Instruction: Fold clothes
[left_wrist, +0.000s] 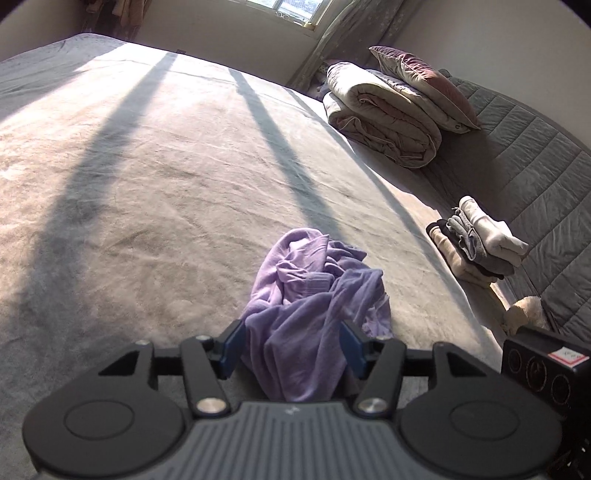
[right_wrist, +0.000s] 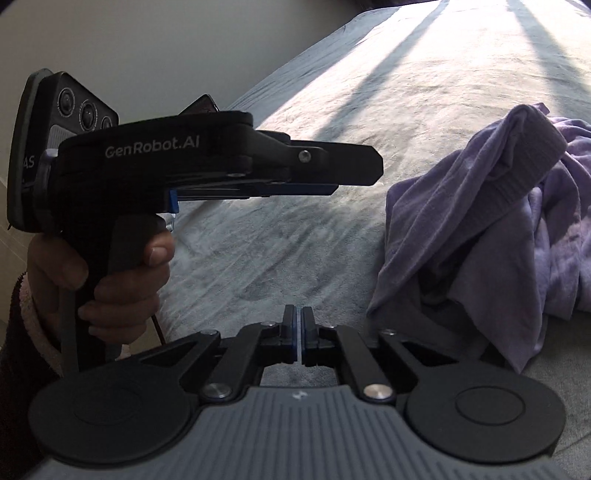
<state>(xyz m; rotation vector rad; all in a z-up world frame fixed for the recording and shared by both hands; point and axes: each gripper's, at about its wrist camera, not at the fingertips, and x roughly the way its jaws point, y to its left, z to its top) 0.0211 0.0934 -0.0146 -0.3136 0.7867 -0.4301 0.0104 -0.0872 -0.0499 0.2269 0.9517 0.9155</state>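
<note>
A crumpled lilac garment (left_wrist: 306, 291) lies in a heap on the grey bed cover (left_wrist: 147, 166). My left gripper (left_wrist: 291, 339) is open, its blue-padded fingers (left_wrist: 232, 343) wide apart on either side of the garment's near end, with the cloth not clamped. In the right wrist view the garment (right_wrist: 491, 221) sits to the right, and the left gripper (right_wrist: 369, 173) shows side-on, held by a hand (right_wrist: 122, 280), its tip just short of the cloth. My right gripper (right_wrist: 299, 332) is shut with nothing in it, low over the bed, left of the garment.
A stack of folded clothes (left_wrist: 476, 243) rests at the bed's right side by a grey quilted cover (left_wrist: 535, 177). A rolled quilt (left_wrist: 384, 118) and a pillow (left_wrist: 424, 85) lie further back. A pale fluffy item (left_wrist: 524, 310) sits near the right gripper's black housing (left_wrist: 543, 365).
</note>
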